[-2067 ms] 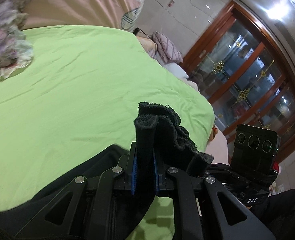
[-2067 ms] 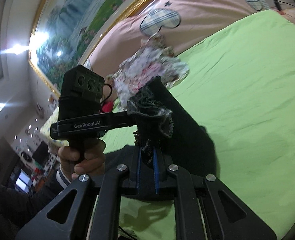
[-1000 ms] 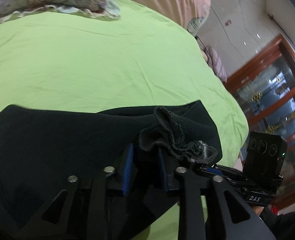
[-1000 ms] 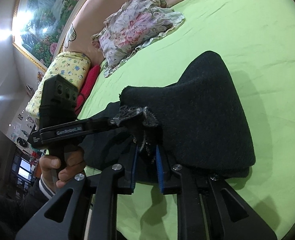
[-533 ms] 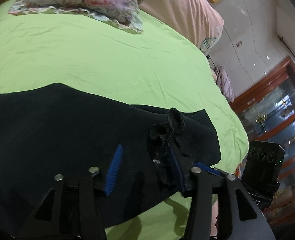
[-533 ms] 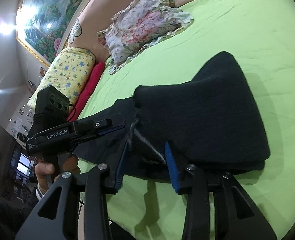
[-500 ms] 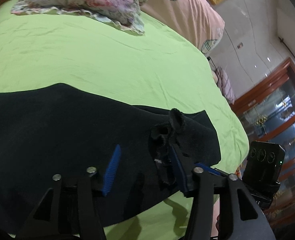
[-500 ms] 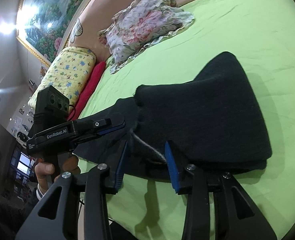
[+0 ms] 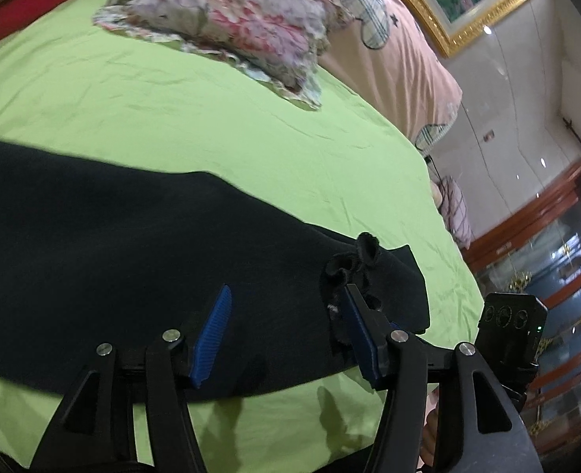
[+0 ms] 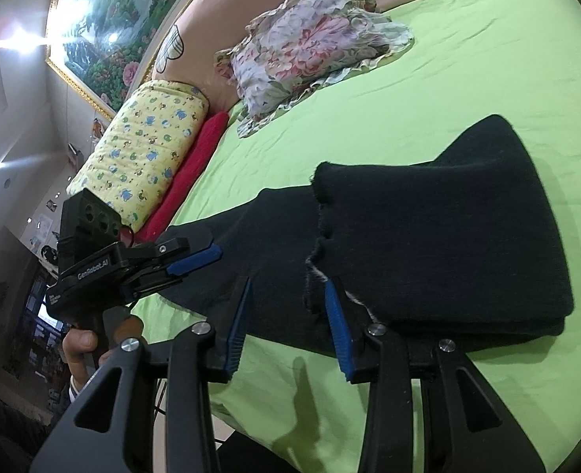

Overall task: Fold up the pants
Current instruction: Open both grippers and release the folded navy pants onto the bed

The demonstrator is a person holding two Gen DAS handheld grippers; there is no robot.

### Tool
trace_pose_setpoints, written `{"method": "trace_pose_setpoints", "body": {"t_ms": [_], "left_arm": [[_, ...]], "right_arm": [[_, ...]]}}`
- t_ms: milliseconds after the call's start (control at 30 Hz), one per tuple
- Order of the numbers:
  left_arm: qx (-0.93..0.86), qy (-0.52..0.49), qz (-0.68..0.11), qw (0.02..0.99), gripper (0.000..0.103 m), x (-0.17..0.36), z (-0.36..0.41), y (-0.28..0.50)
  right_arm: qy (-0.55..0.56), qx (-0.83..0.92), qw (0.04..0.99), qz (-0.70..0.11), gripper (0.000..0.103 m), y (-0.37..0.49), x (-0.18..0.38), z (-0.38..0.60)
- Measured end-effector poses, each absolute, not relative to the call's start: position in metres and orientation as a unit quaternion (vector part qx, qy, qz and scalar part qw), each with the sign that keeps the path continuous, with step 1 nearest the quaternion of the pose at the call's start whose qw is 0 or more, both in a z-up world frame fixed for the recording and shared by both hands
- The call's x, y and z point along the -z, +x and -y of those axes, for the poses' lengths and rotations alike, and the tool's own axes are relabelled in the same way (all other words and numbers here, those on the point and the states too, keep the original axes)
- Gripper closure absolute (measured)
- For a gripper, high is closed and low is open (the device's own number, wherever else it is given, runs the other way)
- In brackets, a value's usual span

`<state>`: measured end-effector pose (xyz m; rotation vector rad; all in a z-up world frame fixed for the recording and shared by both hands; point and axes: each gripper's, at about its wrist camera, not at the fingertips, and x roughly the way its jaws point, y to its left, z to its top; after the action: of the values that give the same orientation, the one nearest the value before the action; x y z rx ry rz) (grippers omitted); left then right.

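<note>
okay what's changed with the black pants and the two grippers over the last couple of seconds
Both grippers let go: the left gripper and right gripper had pinched the black fabric pants and lifted them, then lowered them folded onto the green bed sheet and opened. The floral pillow stayed put.

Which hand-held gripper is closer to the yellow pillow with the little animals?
Left. In the right wrist view the left hand-held gripper sits just below the yellow pillow, while the right hand-held gripper is farther along the black pants.
</note>
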<state>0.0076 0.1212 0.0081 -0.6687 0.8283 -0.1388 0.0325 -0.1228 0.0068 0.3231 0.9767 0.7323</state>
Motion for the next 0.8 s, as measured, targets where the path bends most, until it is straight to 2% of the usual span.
{"method": "trace_pose_setpoints", "body": {"t_ms": [800], "left_arm": [[-0.072, -0.417, -0.32, 0.848, 0.04, 0.001, -0.209, -0.114]], "right_arm": [[0.088, -0.422, 0.774, -0.464, 0.06, 0.039, -0.011, 0.043]]}}
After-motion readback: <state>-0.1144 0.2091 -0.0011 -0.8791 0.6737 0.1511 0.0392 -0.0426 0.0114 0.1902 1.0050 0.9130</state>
